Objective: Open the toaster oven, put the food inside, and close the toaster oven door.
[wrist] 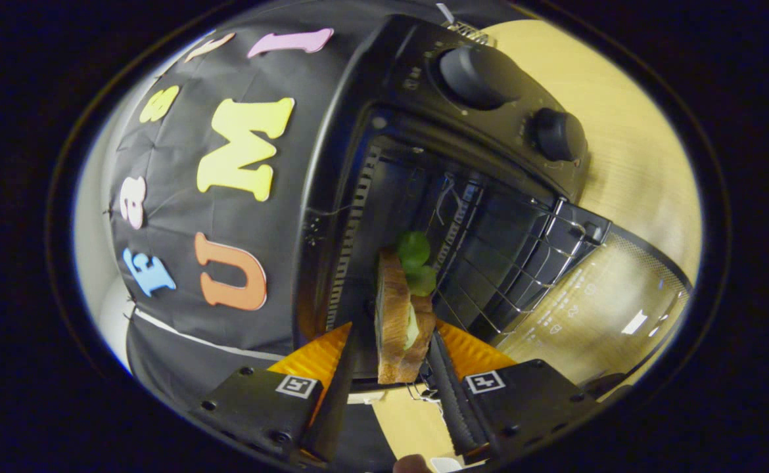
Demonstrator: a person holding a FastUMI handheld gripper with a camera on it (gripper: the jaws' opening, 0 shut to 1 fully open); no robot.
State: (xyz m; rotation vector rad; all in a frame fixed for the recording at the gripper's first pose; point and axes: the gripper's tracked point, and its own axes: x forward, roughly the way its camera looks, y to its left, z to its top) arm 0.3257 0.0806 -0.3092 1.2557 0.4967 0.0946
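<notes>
My gripper (394,336) is shut on a sandwich (397,322), toasted bread with green lettuce (416,259) sticking out of its far end. The view is rolled sideways. The black toaster oven (384,72) stands open just ahead. Its glass door (621,309) is folded down flat towards me, to the right of the fingers. The sandwich's far end reaches into the oven's mouth, beside the wire rack (509,263) inside the dark cavity. The rack itself is bare.
Two black knobs (476,75) (559,135) sit on the oven's control panel beside the cavity. The oven rests on a light wooden table (628,105). The booth's black cloth wall (181,164) hangs close behind the oven.
</notes>
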